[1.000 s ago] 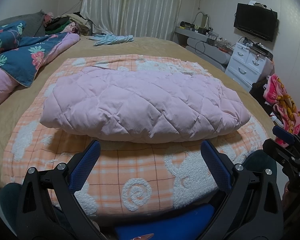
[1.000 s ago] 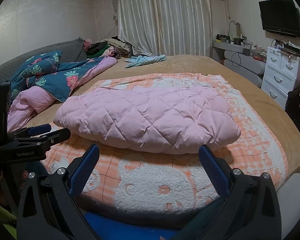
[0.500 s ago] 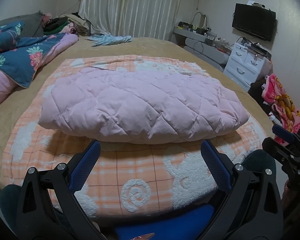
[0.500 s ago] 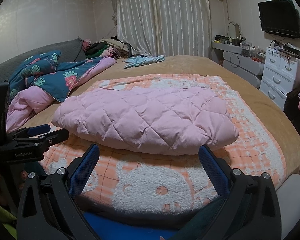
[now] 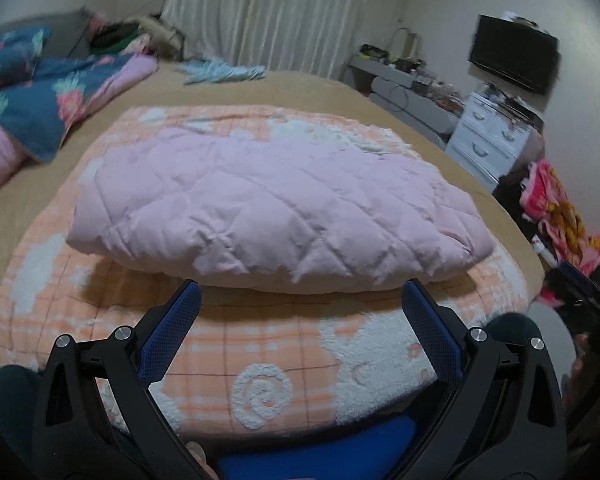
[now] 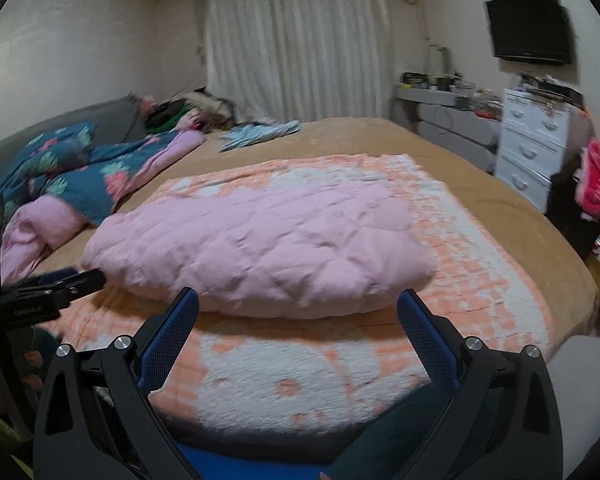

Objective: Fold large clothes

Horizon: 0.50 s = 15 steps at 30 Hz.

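Puffiness is the big worry we see. Our pink quilted jacket [image 5: 276, 208] lies folded in a fat bundle on the orange checked blanket [image 5: 260, 344], across the middle of it and a bit back from the near edge. It is soft and full of air, so we think it may spring open if we let go too soon. The smooth cloth may also slip out from between the fingers if we pinch only the top layer. If we grab too deep, we could catch the blanket too and drag it along.

Our left gripper [image 5: 300, 304] is spread wide and holds nothing. It hangs just in front of the jacket's near edge. Our right gripper [image 6: 298, 304] is spread wide too, also empty, at the same near edge.

The jacket has stitched diamond shapes and little wrinkles. Its ends are round, like a pillow. The blanket looks fuzzy, with white fluffy shapes and a curly swirl [image 5: 264, 394]. Under it the bed [image 6: 380, 136] is covered in tan cloth. A dark flowery quilt [image 6: 80, 176] lies bunched up by the bed's left edge. A small blue cloth [image 6: 260, 134] lies near the far edge.
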Each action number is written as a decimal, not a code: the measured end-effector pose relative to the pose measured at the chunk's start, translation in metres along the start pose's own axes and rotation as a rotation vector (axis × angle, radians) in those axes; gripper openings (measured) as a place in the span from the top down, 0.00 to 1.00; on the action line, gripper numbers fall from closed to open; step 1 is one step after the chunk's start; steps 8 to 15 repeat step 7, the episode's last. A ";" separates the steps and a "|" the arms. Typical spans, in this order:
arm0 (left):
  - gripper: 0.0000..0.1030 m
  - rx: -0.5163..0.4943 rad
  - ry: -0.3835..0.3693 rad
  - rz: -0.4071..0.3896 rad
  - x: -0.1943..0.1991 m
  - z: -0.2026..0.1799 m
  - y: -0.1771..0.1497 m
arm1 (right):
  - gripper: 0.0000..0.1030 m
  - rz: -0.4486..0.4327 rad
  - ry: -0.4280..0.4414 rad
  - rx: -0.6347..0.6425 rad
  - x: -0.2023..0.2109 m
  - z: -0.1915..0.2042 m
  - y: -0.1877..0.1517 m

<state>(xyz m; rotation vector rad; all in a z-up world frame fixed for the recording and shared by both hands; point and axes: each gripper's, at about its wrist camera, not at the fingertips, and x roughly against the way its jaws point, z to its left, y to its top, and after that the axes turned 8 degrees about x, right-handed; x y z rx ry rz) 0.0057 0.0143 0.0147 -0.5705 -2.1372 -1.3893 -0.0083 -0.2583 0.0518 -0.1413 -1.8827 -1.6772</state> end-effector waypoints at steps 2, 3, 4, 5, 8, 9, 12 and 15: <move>0.09 0.045 0.026 0.002 -0.007 0.020 0.011 | 0.04 -0.011 -0.056 -0.062 0.002 -0.034 -0.001; 0.09 0.077 0.061 -0.009 -0.010 0.037 0.021 | 0.04 -0.008 -0.088 -0.100 0.001 -0.053 -0.002; 0.09 0.121 0.103 -0.017 -0.013 0.056 0.032 | 0.04 0.002 -0.130 -0.144 0.000 -0.076 -0.005; 0.09 0.174 0.134 -0.013 -0.015 0.079 0.045 | 0.04 0.019 -0.218 -0.198 -0.003 -0.110 -0.012; 0.09 0.272 0.177 -0.030 -0.014 0.125 0.067 | 0.04 0.062 -0.374 -0.270 -0.007 -0.164 -0.028; 0.09 0.272 0.177 -0.030 -0.014 0.125 0.067 | 0.04 0.062 -0.374 -0.270 -0.007 -0.164 -0.028; 0.09 0.272 0.177 -0.030 -0.014 0.125 0.067 | 0.04 0.062 -0.374 -0.270 -0.007 -0.164 -0.028; 0.09 0.272 0.177 -0.030 -0.014 0.125 0.067 | 0.04 0.062 -0.374 -0.270 -0.007 -0.164 -0.028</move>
